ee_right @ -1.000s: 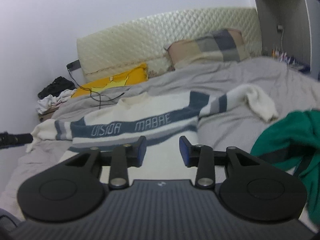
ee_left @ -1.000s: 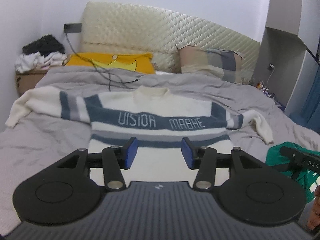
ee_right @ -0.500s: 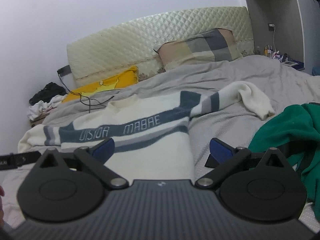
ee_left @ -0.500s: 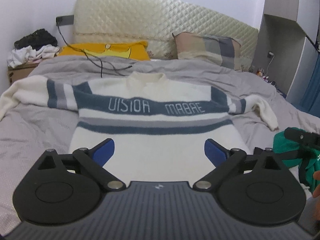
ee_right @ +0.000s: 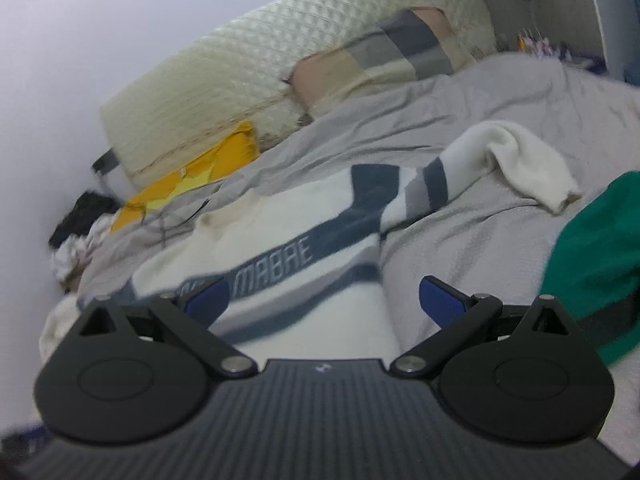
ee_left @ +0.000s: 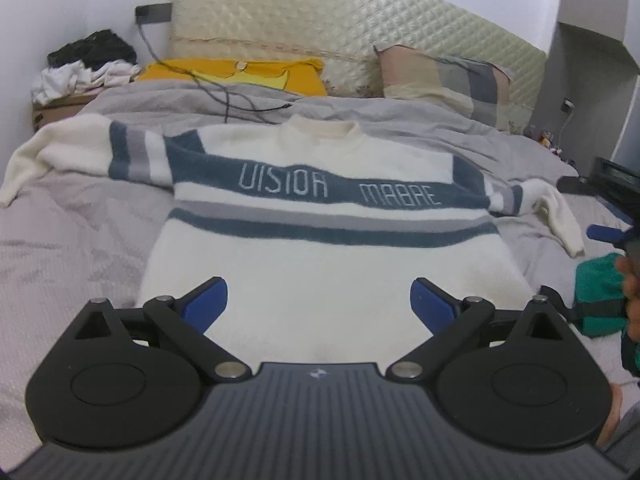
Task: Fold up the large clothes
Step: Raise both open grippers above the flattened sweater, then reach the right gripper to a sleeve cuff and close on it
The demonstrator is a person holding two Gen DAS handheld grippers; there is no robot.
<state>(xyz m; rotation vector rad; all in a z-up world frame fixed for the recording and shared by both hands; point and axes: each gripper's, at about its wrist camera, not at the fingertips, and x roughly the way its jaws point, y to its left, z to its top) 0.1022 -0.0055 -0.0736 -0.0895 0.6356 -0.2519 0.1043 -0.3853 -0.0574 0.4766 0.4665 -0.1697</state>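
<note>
A white sweater (ee_left: 320, 248) with blue and grey stripes and the words "VISION MABRE" lies flat, front up, on the grey bed (ee_left: 72, 248), sleeves spread to both sides. My left gripper (ee_left: 319, 302) is open and empty above its lower hem. In the right wrist view the sweater (ee_right: 288, 240) lies to the left, its right sleeve (ee_right: 512, 160) bent on the bed. My right gripper (ee_right: 324, 304) is open and empty above the sweater's right side. It also shows at the right edge of the left wrist view (ee_left: 612, 216).
A green garment (ee_right: 592, 256) lies on the bed to the right. A yellow pillow (ee_left: 240, 74) and a plaid pillow (ee_left: 444, 76) lean on the quilted headboard (ee_left: 320, 12). A black cable (ee_left: 224, 96) crosses the bedding. A clothes pile (ee_left: 84, 64) sits at left.
Both grippers went from nearly shut to wide open. The left moved closer over the sweater. The right tilted and moved forward toward the sweater's right side.
</note>
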